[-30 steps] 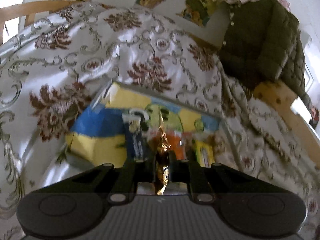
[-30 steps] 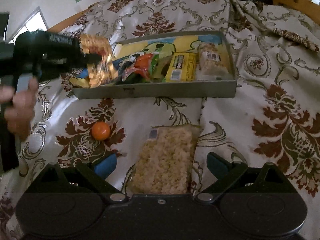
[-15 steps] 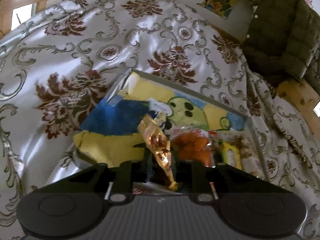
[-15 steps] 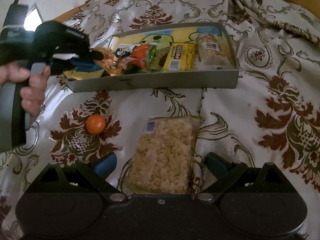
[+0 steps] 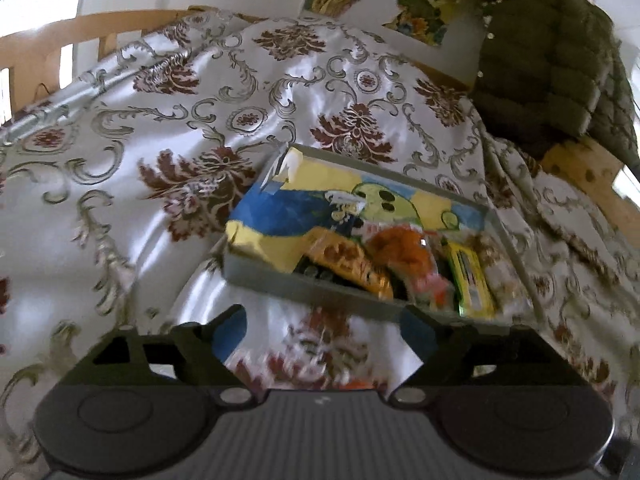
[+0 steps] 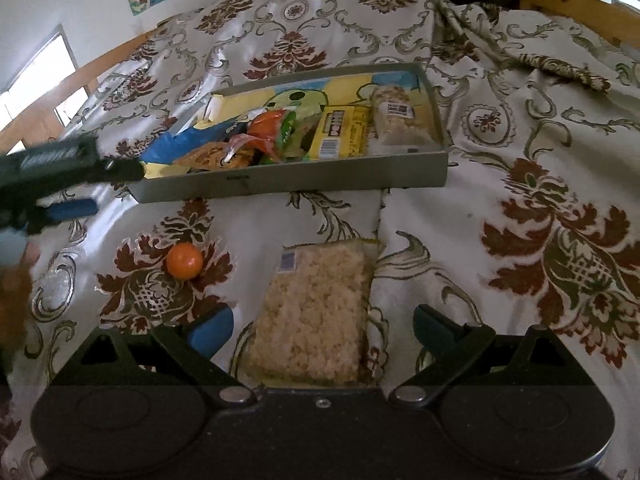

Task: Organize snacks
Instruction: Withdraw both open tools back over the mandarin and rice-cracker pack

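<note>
A second ago the left gripper [image 5: 324, 334] pinched a crinkled gold foil packet [image 5: 348, 266] over the tray; now that packet lies inside the grey tray [image 6: 296, 184], at its left end, and the gripper has drawn back off the near wall. Its jaws are opening, with only patterned cloth showing between the blue pads.

The tray is a shallow rectangular box with a cartoon-printed paper liner, ahead of both tools. Right of the foil packet sit a glossy orange-and-green bag [image 6: 272, 128], a flat yellow box [image 6: 340, 132] and a clear-wrapped rice bar [image 6: 394, 118] at the far right end.

The right gripper [image 6: 322, 326] stands spread wide, pads apart on either side of a second, bumpy puffed-rice bar [image 6: 316, 312] in clear wrap, which lies flat on the satin floral bedspread [image 6: 540, 220]; the pads do not press it. A small smooth orange ball [image 6: 185, 261] rests ahead and to the left of its left pad.
</note>
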`<state>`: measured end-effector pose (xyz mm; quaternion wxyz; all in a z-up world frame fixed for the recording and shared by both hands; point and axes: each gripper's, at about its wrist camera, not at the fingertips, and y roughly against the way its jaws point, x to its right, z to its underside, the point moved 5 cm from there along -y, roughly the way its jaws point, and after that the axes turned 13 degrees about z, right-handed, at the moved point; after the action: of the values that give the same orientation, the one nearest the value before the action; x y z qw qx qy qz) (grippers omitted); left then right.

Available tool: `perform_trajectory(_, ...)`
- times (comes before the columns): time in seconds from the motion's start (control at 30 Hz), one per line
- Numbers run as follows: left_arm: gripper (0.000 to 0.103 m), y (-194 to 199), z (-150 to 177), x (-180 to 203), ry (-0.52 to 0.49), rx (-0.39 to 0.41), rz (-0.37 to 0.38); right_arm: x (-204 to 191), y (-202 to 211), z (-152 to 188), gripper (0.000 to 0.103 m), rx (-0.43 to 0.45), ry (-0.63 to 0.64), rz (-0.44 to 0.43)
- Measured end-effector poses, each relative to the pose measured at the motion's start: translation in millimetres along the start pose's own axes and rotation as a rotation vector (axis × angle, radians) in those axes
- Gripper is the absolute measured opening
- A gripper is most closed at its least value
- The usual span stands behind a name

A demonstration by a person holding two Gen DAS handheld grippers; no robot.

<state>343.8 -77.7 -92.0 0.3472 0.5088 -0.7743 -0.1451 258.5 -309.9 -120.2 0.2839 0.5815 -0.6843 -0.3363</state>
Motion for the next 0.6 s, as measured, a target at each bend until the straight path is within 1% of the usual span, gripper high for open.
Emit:
perform_trajectory(0.07, 0.094, 11.4, 9.3, 1.9, -0.019, -0.002, -0.005, -0.3, 6.4, 2.8, 0.097, 0.005, -0.003, 0.004)
perform_trajectory(0.17, 0.098, 27.3, 22.8, 5.7, -0.053, -0.01, -0.011, -1.6, 16.8, 6.7, 0.098, 0.017, -0.005, 0.007)
perform_trajectory(0.27, 0.101, 42.7, 33.1, 7.2, -0.063, -0.007, -0.02, -2.2, 28.2, 10.8, 0.099, 0.032, -0.005, 0.018)
perform_trajectory(0.47, 0.103, 75.0, 53.3, 6.9, -0.064, 0.001, -0.046, 0.6, 49.6, 22.1, 0.102, 0.04, -0.025, 0.05)
perform_trajectory(0.6, 0.103, 93.5, 70.6, 7.5, -0.095, -0.019, -0.089, 3.4, 65.0, 31.6, 0.102, 0.041, -0.055, 0.068)
